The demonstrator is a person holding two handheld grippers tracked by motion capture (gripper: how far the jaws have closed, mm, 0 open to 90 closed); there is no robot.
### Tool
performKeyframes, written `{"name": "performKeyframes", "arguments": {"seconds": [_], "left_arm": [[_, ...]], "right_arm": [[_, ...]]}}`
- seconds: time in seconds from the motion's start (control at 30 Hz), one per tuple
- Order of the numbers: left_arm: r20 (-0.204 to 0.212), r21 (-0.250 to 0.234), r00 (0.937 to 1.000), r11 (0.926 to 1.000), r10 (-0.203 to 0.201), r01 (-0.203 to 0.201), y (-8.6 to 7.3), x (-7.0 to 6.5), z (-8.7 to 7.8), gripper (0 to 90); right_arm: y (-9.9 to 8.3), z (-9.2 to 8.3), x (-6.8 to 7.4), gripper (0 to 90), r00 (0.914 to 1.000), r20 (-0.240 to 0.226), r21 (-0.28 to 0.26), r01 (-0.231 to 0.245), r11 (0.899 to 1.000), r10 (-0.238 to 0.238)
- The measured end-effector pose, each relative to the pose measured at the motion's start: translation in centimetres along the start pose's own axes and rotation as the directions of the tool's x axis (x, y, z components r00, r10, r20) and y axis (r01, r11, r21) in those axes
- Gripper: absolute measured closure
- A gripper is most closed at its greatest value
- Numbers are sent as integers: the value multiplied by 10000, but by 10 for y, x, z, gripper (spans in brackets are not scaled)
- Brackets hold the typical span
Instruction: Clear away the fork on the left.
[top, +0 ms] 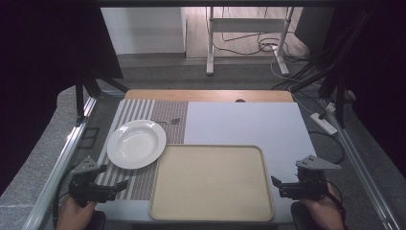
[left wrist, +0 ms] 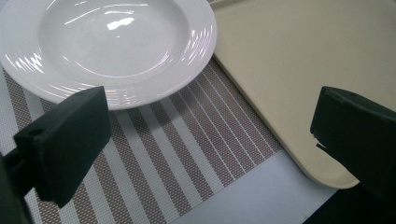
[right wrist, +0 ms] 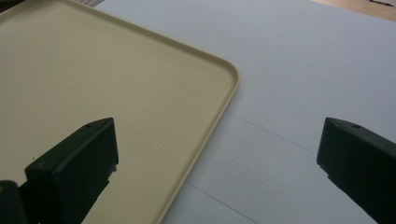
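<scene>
The white plate lies on the striped mat, just ahead of the left gripper, whose jaws are spread and empty. The beige tray sits between both hands. The right gripper, level at the bench's near edge, is also spread wide.

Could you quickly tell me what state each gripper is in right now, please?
Left gripper: open, holding nothing, near the white plate.
Right gripper: open, holding nothing, beside the beige tray.

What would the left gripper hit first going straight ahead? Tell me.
Probably the striped placemat just ahead of the open left gripper, then the white plate rim; depth is uncertain.
</scene>
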State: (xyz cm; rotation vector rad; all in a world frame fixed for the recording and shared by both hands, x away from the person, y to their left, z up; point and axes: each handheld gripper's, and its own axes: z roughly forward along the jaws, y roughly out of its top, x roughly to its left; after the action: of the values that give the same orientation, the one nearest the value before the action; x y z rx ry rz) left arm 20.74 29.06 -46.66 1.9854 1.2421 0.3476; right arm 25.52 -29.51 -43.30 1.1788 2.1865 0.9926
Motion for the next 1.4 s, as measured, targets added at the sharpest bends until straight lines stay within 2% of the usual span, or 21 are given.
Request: {"name": "performKeyframes", "arguments": {"seconds": [0.3,0.5,0.77,0.87,1.07,1.4], "left_arm": [[55,-175,9994,9993,342,-341,5,1,3,0],[207,-6,9992,9994,349,-349,8,5,9,0],[157,99,9998,9999,133,-135,14,10,17,0],[318,210,9994,9997,-98,91,18,12,21,0],[231,273,9997,9996,-109,103,28,15,31,0],[488,400,9986,9991,-191,172,47,22,49,0]], "right_arm": [[0,1,0,0,10000,-17,62,-31,10000,31],[0,1,0,0,10000,-23,109,8,9999,-7],[1,2,1,0,10000,-28,212,53,9998,-52],[1,2,1,0,10000,-26,235,47,9997,-46],[1,3,1,0,10000,-31,244,74,9997,-74],[1,3,1,0,9999,1,324,155,9994,-155]]}}
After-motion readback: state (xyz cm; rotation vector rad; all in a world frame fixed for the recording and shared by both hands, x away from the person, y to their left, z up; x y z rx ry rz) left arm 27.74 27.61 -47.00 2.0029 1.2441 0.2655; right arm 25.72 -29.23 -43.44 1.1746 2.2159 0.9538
